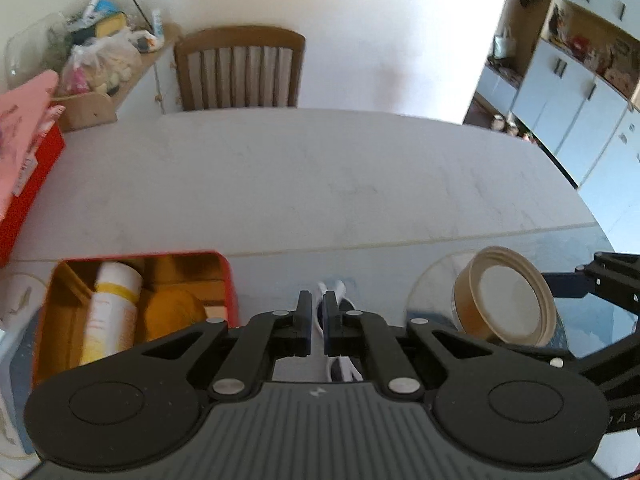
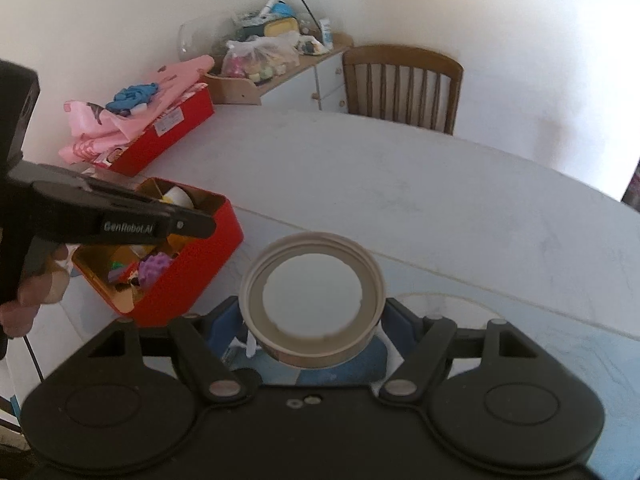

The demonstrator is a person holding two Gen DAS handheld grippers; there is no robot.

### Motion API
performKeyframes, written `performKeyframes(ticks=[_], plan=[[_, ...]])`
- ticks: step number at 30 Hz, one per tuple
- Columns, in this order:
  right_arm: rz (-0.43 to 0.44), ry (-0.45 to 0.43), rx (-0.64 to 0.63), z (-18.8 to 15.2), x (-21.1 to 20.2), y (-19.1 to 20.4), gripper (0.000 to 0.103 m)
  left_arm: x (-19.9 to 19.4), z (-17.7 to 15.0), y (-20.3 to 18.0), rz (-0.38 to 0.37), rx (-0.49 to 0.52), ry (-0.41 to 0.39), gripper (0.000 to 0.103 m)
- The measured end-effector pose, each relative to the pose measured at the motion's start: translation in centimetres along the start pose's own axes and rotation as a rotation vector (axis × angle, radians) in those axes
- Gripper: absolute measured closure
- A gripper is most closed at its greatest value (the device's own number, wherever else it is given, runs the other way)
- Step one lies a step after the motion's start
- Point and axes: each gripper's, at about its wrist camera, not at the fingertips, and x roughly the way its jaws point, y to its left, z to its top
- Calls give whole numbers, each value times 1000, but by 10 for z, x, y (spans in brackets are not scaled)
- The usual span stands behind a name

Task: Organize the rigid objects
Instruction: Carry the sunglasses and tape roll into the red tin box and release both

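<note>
A round tan screw lid (image 2: 312, 300) with a pale inside is lifted above the table, with my right gripper (image 2: 312, 308) shut on its rim. The left wrist view shows the same lid (image 1: 508, 296) at the right, with one blue-padded finger (image 1: 564, 284) against it. My left gripper (image 1: 316, 304) is shut. A thin white item (image 1: 334, 286) shows along the slit between its fingers, and I cannot tell if it is pinched. A red tin box (image 1: 228, 280) lies left of it and holds a white and yellow bottle (image 1: 112, 304). From the right wrist, my left gripper (image 2: 208, 222) hovers over that box (image 2: 200, 276).
A second red box (image 2: 168, 136) under pink cloth sits at the table's far left. A wooden chair (image 2: 402, 84) stands behind the table, beside a cluttered shelf (image 2: 264, 60). White cabinets (image 1: 560, 100) fill the far right. A person's hand (image 2: 32, 296) grips the left handle.
</note>
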Motion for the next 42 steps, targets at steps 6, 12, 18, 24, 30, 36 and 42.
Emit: performKeyframes(ticks=[6,12,18,24,30,36,42], plan=[[-8,26,46,-18,-2,-12,28,18,-16,-16,-28,12,66,81],[-14,42,84,-32,-8,-30,28,37,-31,-35,-40,47,91,38],[-9,71,94,-43,-8,-42,28,67,-44,-36,-14,9,151,32],[-3,95,84,-50,-7,-49,28,86,-52,-41,61,31,170,32],[4,98,86,-52,-8,-54,28,89,-57,-48,98,42,162,39],[5,96,83,-52,-6,-53,28,86,-58,-57,118,59,144,61],[0,91,80,-51,-6,-50,28,73,-47,-51,104,45,100,61]])
